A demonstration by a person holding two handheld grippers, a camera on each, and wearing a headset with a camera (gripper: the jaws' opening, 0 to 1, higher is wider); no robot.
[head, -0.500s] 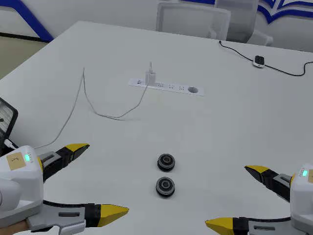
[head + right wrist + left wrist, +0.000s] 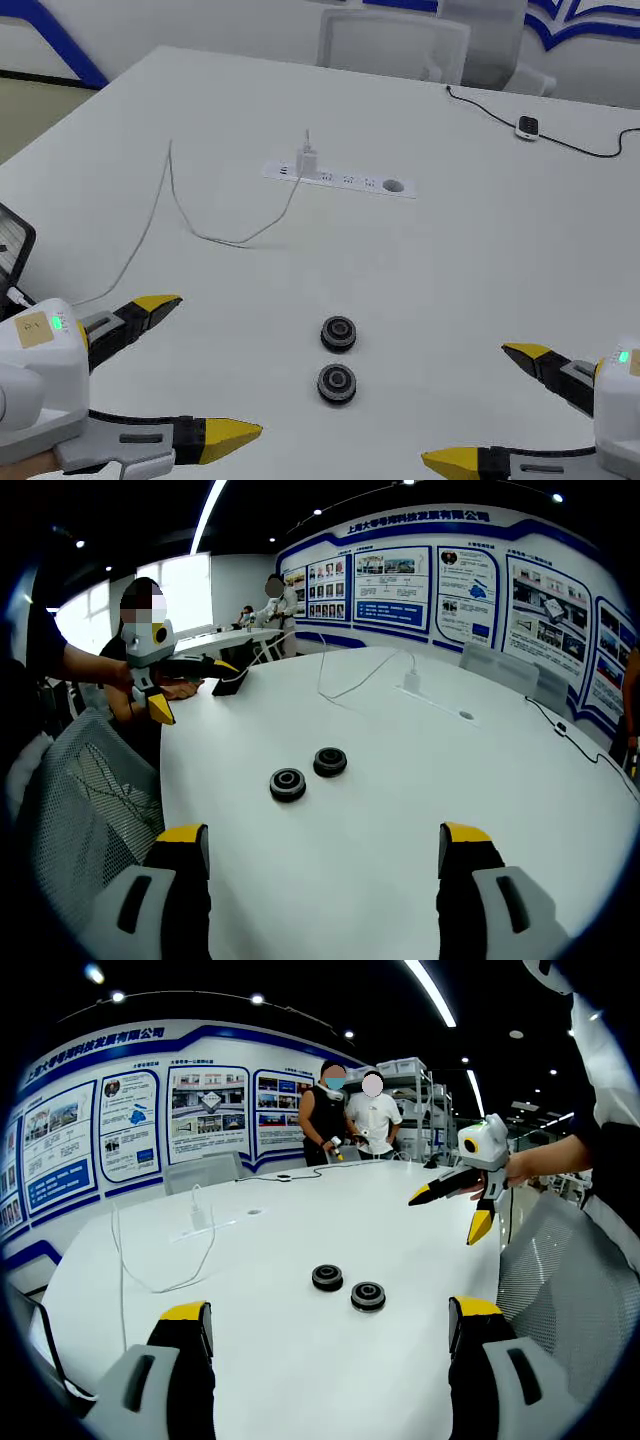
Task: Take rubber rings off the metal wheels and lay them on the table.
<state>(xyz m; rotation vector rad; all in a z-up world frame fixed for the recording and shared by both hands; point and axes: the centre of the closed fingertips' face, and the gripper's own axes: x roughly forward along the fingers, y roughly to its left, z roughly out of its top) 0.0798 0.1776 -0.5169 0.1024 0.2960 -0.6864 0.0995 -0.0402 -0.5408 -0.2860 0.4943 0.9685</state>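
Unmoved: far wheel (image 2: 339, 334), near wheel (image 2: 337, 383) on table (image 2: 450, 260); left gripper (image 2: 215, 364), right gripper (image 2: 470, 404) wide, empty.

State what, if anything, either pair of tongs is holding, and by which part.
Nothing is held. The left tongs and right tongs are both open and empty; the two small black rubber-ringed metal wheels lie untouched on the white table.

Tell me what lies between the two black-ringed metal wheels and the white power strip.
Nothing: between the wheels and the power strip the white table is bare in the head view. The thin white cable loops left of it.
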